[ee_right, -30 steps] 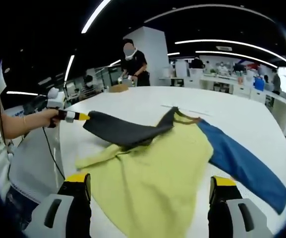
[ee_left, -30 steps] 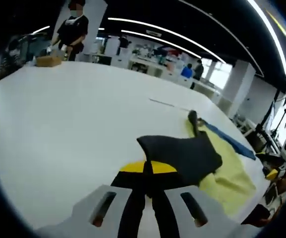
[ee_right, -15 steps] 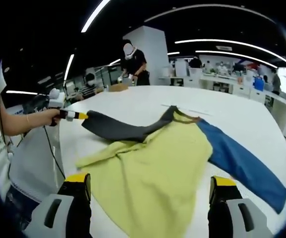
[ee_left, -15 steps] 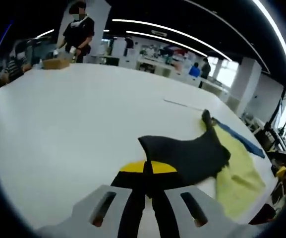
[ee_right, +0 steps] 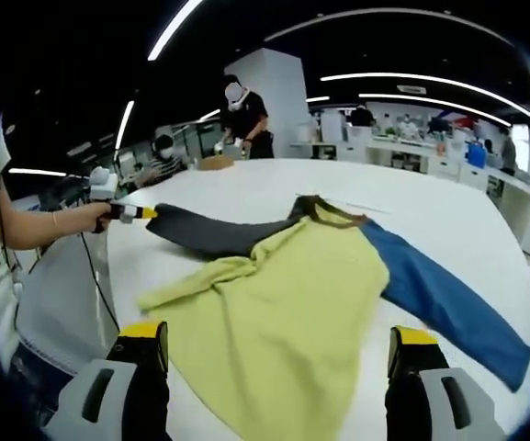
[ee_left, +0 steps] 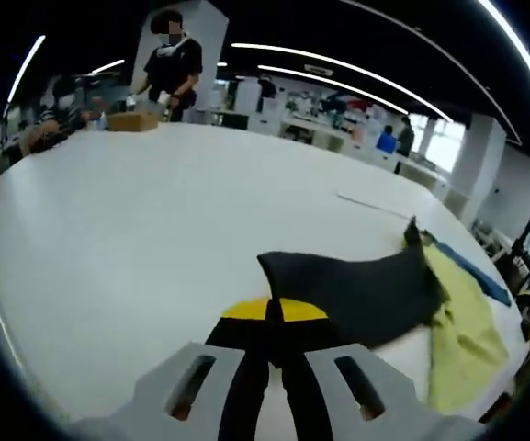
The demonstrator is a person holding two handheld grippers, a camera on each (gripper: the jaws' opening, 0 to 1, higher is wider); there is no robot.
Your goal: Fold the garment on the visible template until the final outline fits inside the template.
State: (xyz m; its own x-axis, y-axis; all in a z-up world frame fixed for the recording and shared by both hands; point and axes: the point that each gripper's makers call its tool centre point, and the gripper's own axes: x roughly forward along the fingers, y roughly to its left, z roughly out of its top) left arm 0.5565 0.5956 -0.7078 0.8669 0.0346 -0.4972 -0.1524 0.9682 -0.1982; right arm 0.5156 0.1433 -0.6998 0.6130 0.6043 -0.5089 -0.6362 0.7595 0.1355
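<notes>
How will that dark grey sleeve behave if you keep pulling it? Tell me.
Probably floppy: the dark grey sleeve, pinched by the left gripper, drapes in soft curves rather than holding shape. It likely drags the yellow body along, since they're joined and the yellow already bunches near the sleeve. It looks light, and may slide easily on the smooth white table.

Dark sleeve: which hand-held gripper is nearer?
Left. The left hand-held gripper is shut on the dark sleeve; the right hand-held gripper hangs open over the yellow body.
</notes>
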